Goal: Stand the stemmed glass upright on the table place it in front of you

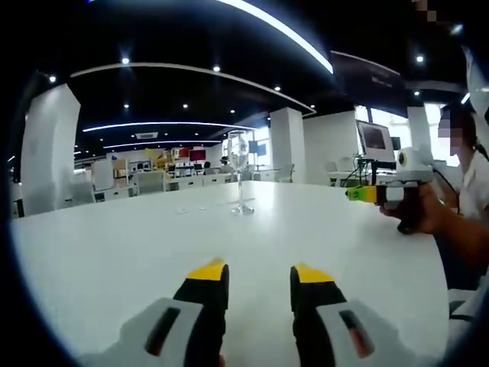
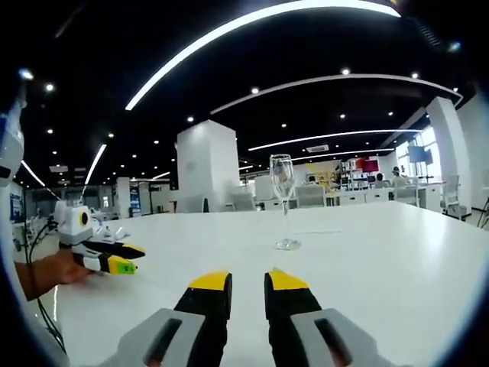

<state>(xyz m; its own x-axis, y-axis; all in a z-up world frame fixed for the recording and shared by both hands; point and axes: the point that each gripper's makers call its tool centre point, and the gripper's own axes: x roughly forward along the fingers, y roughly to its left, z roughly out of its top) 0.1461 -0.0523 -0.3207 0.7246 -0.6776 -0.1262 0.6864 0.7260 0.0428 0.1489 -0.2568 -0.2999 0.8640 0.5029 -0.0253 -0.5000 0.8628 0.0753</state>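
A clear stemmed glass (image 1: 240,172) stands upright on the white table (image 1: 114,252), well ahead of my left gripper (image 1: 260,274). That gripper is open, its yellow-tipped jaws wide apart with nothing between them. At the right of the left gripper view, a person's hand holds my right gripper (image 1: 361,194) low over the table edge. From the right gripper view, the stemmed glass (image 2: 283,199) rises just beyond my right gripper (image 2: 248,281), whose jaws stand a narrow gap apart and hold nothing. My left gripper (image 2: 121,258) comes in from the left there, held by a hand.
The white table (image 2: 397,267) spreads wide around the glass. A person (image 1: 470,191) sits at its right edge. White pillars (image 2: 205,168), desks and chairs (image 1: 153,182) stand far behind, off the table.
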